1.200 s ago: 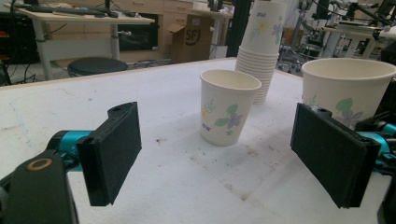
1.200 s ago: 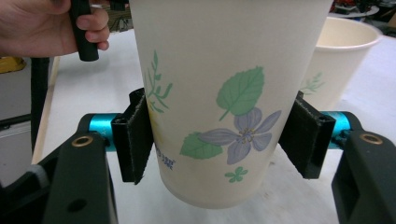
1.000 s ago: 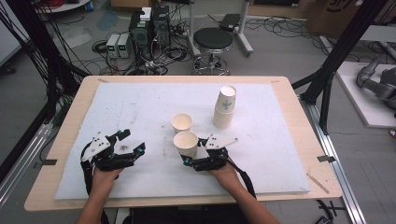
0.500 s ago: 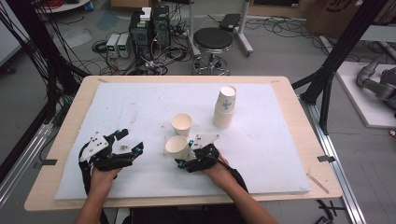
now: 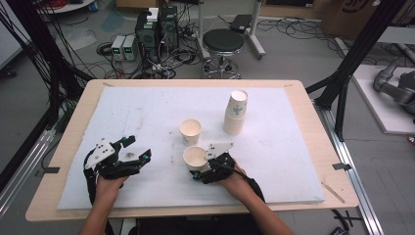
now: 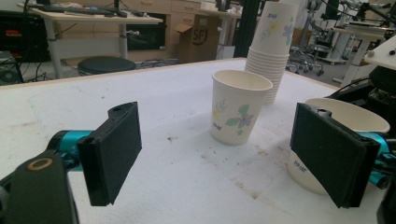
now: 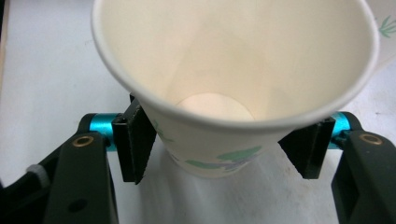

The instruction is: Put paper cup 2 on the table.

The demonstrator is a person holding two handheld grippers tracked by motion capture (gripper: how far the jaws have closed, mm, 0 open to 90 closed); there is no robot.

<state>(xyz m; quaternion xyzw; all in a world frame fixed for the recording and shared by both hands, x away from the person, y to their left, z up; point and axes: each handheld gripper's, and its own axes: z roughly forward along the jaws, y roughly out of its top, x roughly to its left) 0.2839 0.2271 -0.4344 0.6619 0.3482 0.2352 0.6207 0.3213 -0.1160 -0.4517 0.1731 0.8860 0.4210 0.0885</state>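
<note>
My right gripper (image 5: 201, 169) is shut on a flower-printed paper cup (image 5: 195, 157), whose open mouth faces up. In the right gripper view the black pads (image 7: 137, 140) press the cup (image 7: 233, 70) low on both sides. Whether its base touches the mat I cannot tell. A second such cup (image 5: 190, 131) stands upright just behind it, and a tall stack of cups (image 5: 236, 112) stands farther back to the right. My left gripper (image 5: 138, 148) rests open on the mat at the front left with nothing between its jaws. It looks toward the standing cup (image 6: 238, 107), the stack (image 6: 275, 51) and the held cup (image 6: 348, 109).
A white foam mat (image 5: 147, 107) covers most of the wooden table (image 5: 313, 122). Behind the table stand a black stool (image 5: 222, 44) and electronics with cables (image 5: 156, 34) on the floor. Black frame posts (image 5: 357, 54) rise at both sides.
The right gripper with its cup swung a little to the left and tilted, then came back right, ending slightly nearer the front edge. The left gripper has stayed put.
</note>
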